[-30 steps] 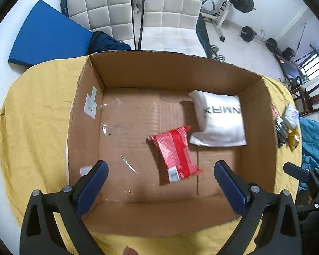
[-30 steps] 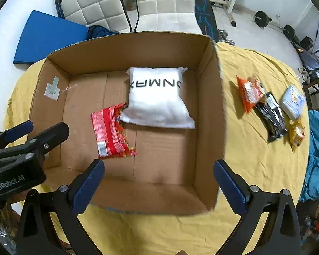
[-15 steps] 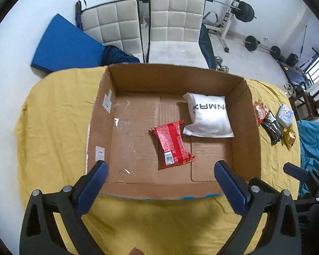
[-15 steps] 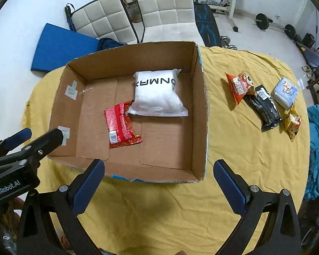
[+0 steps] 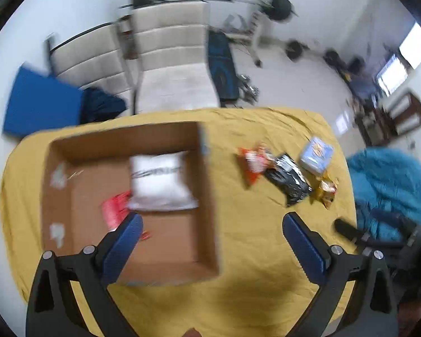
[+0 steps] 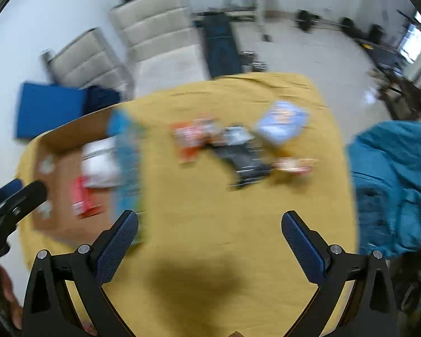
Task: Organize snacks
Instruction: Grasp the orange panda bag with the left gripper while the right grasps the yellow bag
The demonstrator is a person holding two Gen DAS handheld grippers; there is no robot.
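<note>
An open cardboard box (image 5: pixel 207 196) stands on the yellow-covered table (image 5: pixel 252 247), holding a white pouch (image 5: pixel 159 182) and a red packet (image 5: pixel 115 210). Right of the box lie an orange bag (image 5: pixel 252 163), a black packet (image 5: pixel 289 179), a light-blue pack (image 5: pixel 317 154) and a small yellow bag (image 5: pixel 327 189). My left gripper (image 5: pixel 211 224) hangs open and empty over the box's right wall. My right gripper (image 6: pixel 210 224) is open and empty above bare cloth, with the blurred orange bag (image 6: pixel 193 137), black packet (image 6: pixel 244 160) and light-blue pack (image 6: pixel 283 120) beyond it.
A teal cloth (image 5: pixel 390 191) is heaped off the table's right edge. Two white padded chairs (image 5: pixel 168 64) and a blue mat (image 5: pixel 39 104) stand behind the table, with gym weights (image 5: pixel 280 5) farther back. The left gripper's body (image 6: pixel 11 205) shows at the right view's left edge.
Both grippers have pulled back and swung right, away from the box's inside toward the loose snacks. Both views are now motion-blurred. The jaws stayed open.
</note>
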